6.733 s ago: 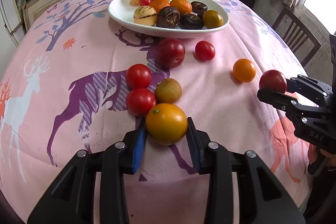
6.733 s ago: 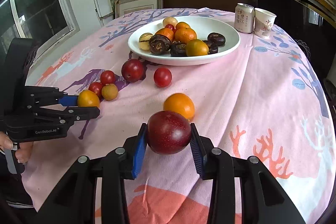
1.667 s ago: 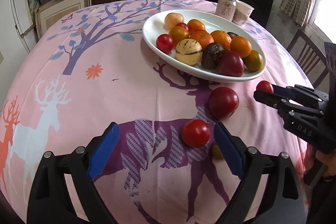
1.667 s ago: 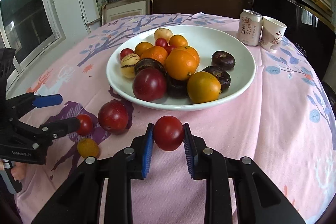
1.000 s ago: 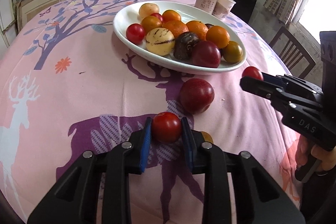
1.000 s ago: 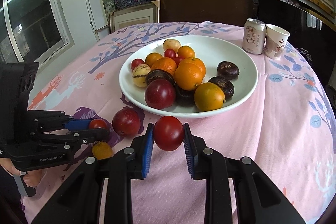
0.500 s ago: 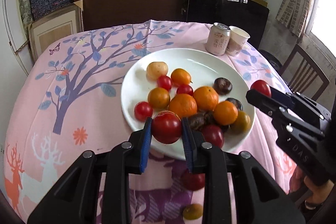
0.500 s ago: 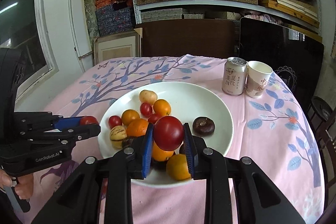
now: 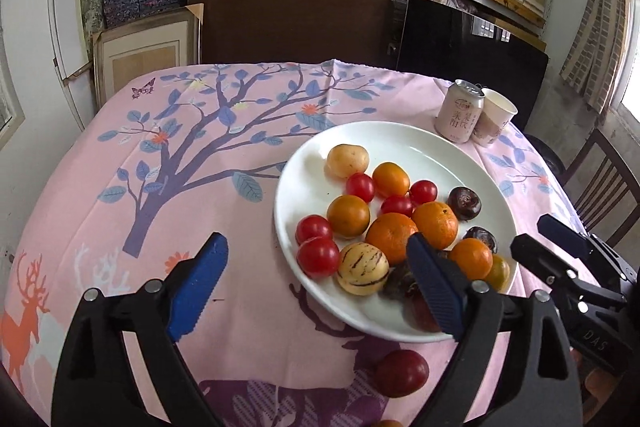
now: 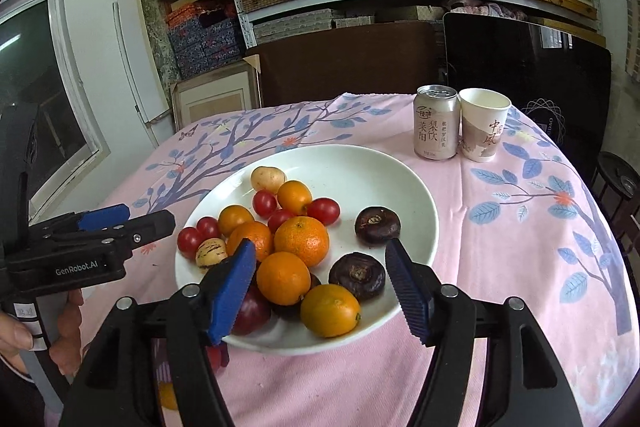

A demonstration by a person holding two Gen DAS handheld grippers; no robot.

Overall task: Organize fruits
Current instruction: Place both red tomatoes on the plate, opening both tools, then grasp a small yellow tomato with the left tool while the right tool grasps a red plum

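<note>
A white plate [image 9: 316, 163] [image 10: 384, 167] on the pink tablecloth holds several fruits: oranges [image 10: 301, 241], cherry tomatoes [image 9: 318, 257], a striped melon [image 9: 362, 273] and dark fruits [image 10: 377, 224]. My left gripper [image 9: 316, 287] is open and empty above the plate's near left rim. My right gripper [image 10: 322, 287] is open and empty above the plate's near side. A dark red plum [image 9: 401, 373] lies on the cloth in front of the plate. A small yellow fruit [image 10: 167, 395] lies on the cloth, mostly hidden.
A drink can [image 9: 459, 116] [image 10: 436, 123] and a paper cup [image 9: 494, 120] [image 10: 483, 124] stand behind the plate. Dark chairs and shelves of boxes stand past the table's far edge. A wooden chair [image 9: 600, 179] is at the right.
Both grippers have opened and let their red tomatoes go onto the plate. Both are now empty above it.
</note>
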